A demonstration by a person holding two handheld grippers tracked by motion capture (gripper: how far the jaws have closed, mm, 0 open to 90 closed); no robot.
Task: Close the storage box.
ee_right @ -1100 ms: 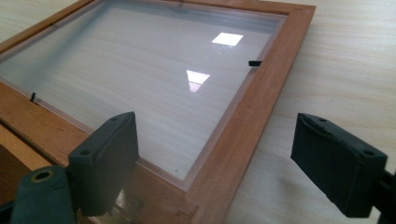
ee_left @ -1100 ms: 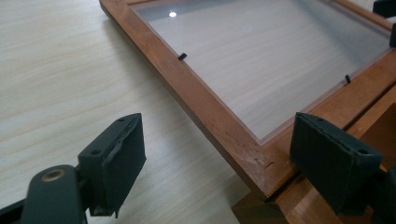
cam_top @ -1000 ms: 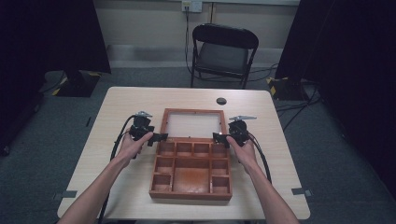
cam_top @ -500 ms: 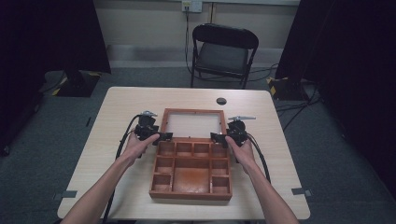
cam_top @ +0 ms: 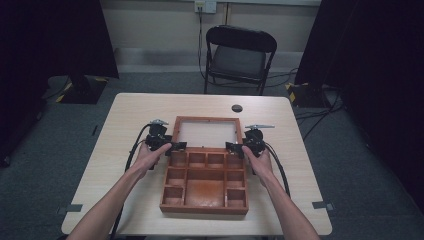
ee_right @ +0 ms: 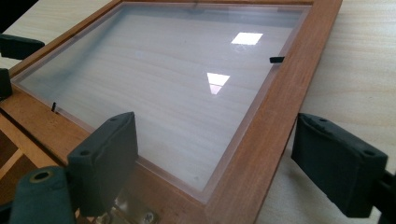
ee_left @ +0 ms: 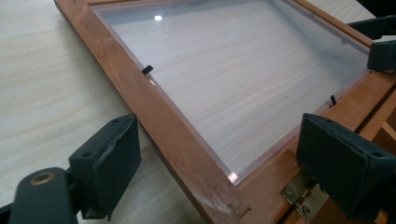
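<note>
Both grippers have closed in toward the lid's near corners. Left gripper [cam_top: 176, 146]: jaws apart, straddling the lid frame [ee_left: 163, 121]. Wooden box [cam_top: 205, 195]: table centre, lid flat beyond the hinges. Right gripper [cam_top: 235, 146]: jaws apart, straddling the opposite rail.

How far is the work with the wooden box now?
Done: the lid lies flat on the table, fully opened behind the wooden box, whose compartments look bare. In hand: the left gripper and right gripper sit open at the lid's hinge corners, gripping nothing. What is left cannot be told.
</note>
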